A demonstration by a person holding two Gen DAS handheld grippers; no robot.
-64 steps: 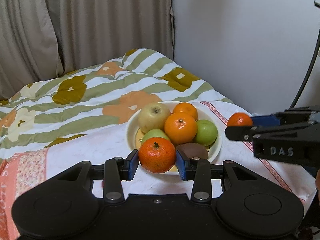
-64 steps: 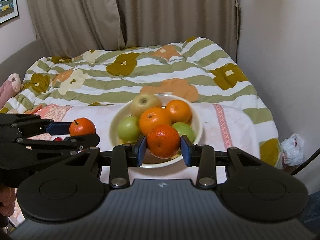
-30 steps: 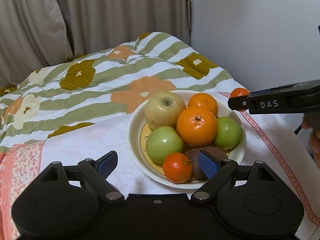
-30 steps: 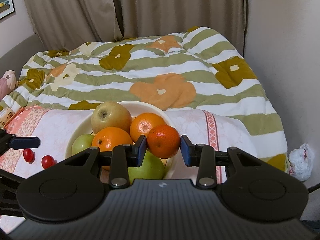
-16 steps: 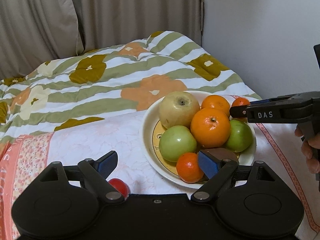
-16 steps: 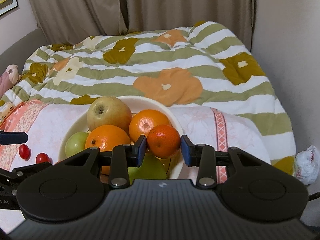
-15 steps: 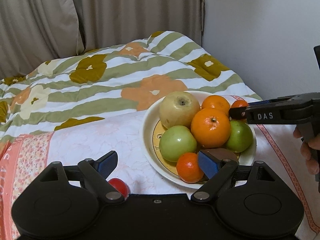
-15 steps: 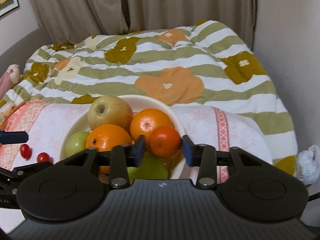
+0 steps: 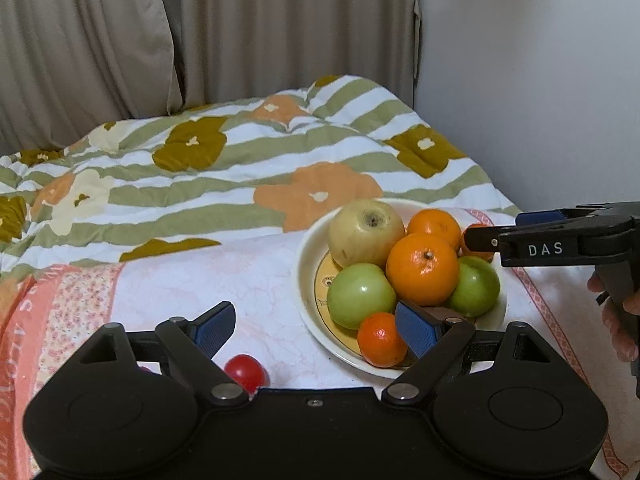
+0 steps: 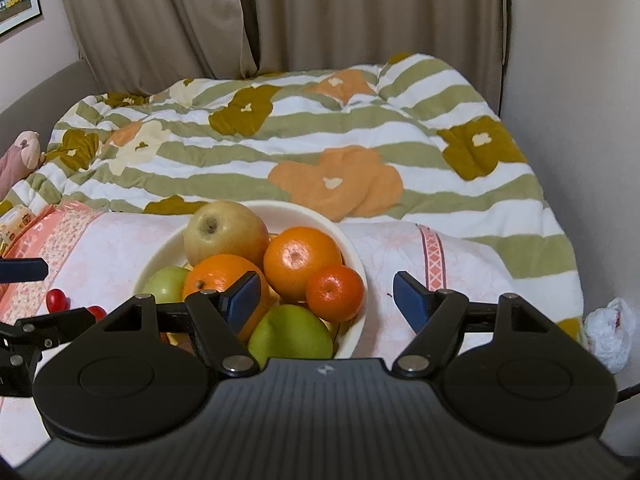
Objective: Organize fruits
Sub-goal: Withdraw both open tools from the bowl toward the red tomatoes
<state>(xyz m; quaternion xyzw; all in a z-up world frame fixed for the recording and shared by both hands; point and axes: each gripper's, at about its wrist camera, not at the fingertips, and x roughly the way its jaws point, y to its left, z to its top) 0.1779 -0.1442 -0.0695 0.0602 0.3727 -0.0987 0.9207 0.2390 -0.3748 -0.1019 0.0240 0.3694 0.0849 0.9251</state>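
Observation:
A cream bowl [image 9: 308,276] [image 10: 352,256] on a pink cloth holds a yellow apple [image 9: 366,226] [image 10: 226,232], oranges [image 9: 422,268] [image 10: 302,262], green apples [image 9: 360,294] [image 10: 290,336] and small tangerines. My right gripper [image 10: 326,294] is open, its jaws wide apart around a small tangerine [image 10: 335,287] that rests in the bowl at its right rim. My left gripper [image 9: 316,326] is open and empty at the bowl's near left side, next to another small tangerine [image 9: 380,340]. Red cherry tomatoes [image 9: 245,372] [image 10: 57,299] lie on the cloth left of the bowl.
A striped floral quilt [image 9: 240,184] covers the bed behind the bowl. Curtains [image 10: 280,20] hang at the back and a wall stands to the right. A white plastic bag [image 10: 608,332] lies on the floor at the right. A pink soft toy [image 10: 20,156] is at the far left.
My right gripper opened and let go of the small tangerine, which now rests in the bowl. Earlier my left gripper released its tangerine into the bowl and shifted left.

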